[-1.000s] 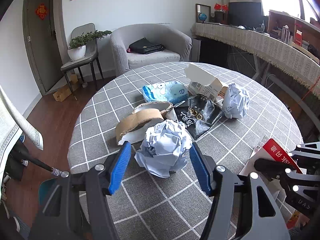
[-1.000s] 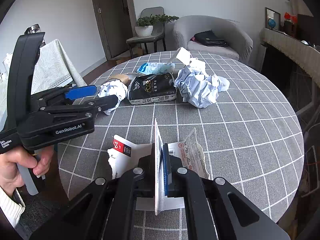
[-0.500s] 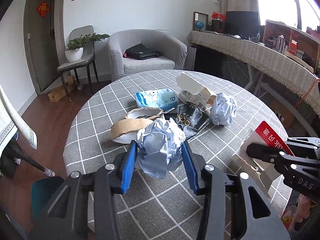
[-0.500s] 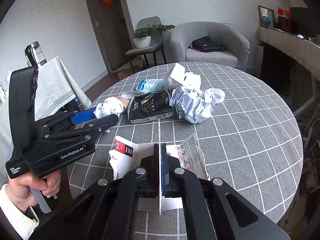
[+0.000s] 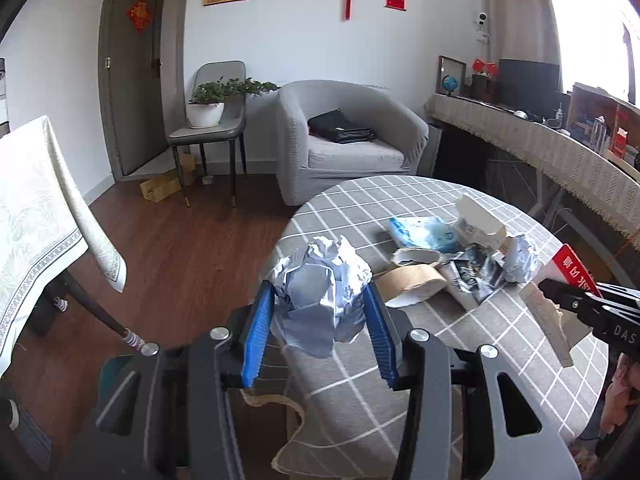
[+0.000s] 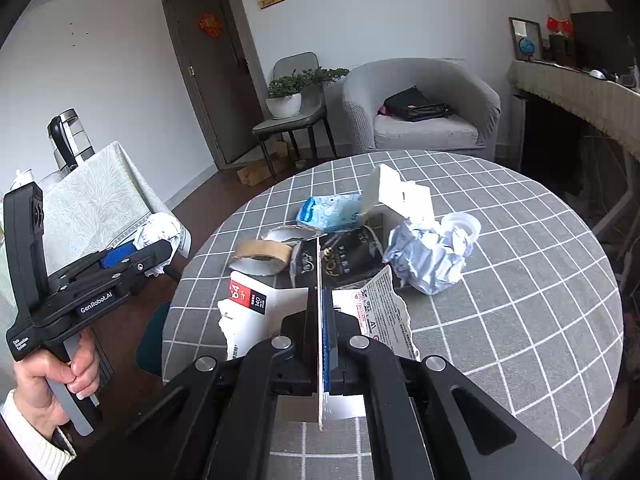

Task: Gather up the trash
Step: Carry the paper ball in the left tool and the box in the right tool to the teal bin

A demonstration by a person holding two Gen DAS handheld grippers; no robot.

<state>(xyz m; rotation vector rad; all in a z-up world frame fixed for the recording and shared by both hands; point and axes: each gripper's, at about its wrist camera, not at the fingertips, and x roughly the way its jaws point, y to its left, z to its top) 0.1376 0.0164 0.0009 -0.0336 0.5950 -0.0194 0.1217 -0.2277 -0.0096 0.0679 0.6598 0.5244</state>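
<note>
My left gripper [image 5: 318, 312] is shut on a crumpled paper ball [image 5: 320, 284] and holds it in the air at the left edge of the round grey checked table [image 5: 420, 360]. It also shows in the right wrist view [image 6: 158, 236], off the table's left side. My right gripper [image 6: 321, 316] is shut on a flattened white and red carton [image 6: 256, 308] and holds it above the table's near side. Trash on the table: a second paper ball [image 6: 428, 256], a black foil bag [image 6: 344, 260], a brown tape roll [image 6: 262, 254], a blue wipes pack [image 6: 330, 210] and a white box [image 6: 396, 194].
A table with a pale cloth [image 5: 36, 208] stands to the left, with a kettle [image 6: 70, 136] on it. A grey armchair [image 5: 348, 148] and a chair with a potted plant [image 5: 208, 120] stand behind. A long draped counter [image 5: 560, 160] runs along the right.
My left gripper has lifted the paper ball and carried it left, off the table's middle to its left edge. My right gripper has kept the carton, raised slightly.
</note>
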